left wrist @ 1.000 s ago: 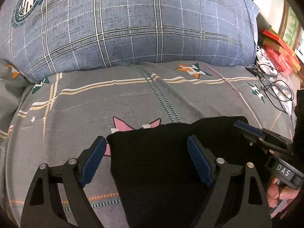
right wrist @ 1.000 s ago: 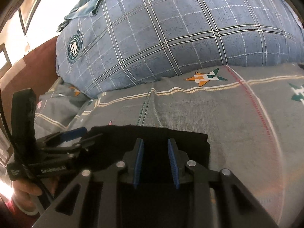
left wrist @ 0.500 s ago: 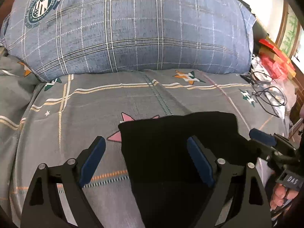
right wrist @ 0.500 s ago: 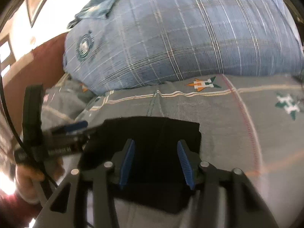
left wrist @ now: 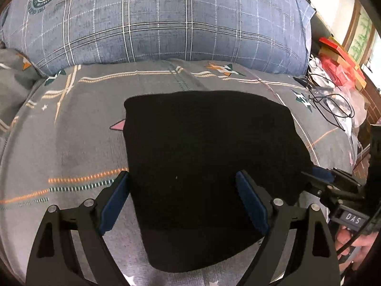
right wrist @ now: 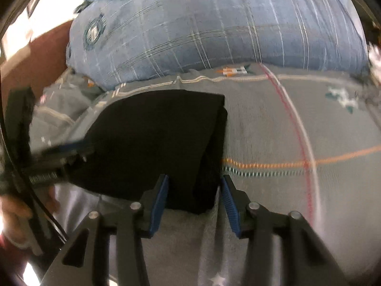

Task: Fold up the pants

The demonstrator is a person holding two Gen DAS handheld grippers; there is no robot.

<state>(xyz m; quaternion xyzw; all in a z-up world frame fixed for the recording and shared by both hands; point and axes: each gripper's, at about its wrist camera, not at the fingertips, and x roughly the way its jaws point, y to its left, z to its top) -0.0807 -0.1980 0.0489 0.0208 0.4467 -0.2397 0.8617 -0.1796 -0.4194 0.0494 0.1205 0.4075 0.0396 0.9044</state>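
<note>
The black pants [left wrist: 204, 157] lie folded into a compact rectangle on the grey patterned bedsheet [left wrist: 78, 128]. My left gripper [left wrist: 182, 197] is open wide and empty, above the near part of the bundle. My right gripper [right wrist: 194, 196] is open and empty over the bundle's near right corner; the pants also show in the right wrist view [right wrist: 154, 138]. The right gripper appears at the right edge of the left wrist view [left wrist: 333, 186]. The left gripper appears blurred at the left of the right wrist view [right wrist: 62, 157].
A large blue plaid pillow [left wrist: 166, 19] lies across the back of the bed. Cables [left wrist: 333, 104], plastic bags and red boxes [left wrist: 338, 52] crowd the right side beyond the bed. A brown headboard or wall [right wrist: 47, 47] stands at the left.
My right gripper has opened and let go of the pants. Both grippers have drawn back toward the near edge, so more of the folded bundle shows lying flat.
</note>
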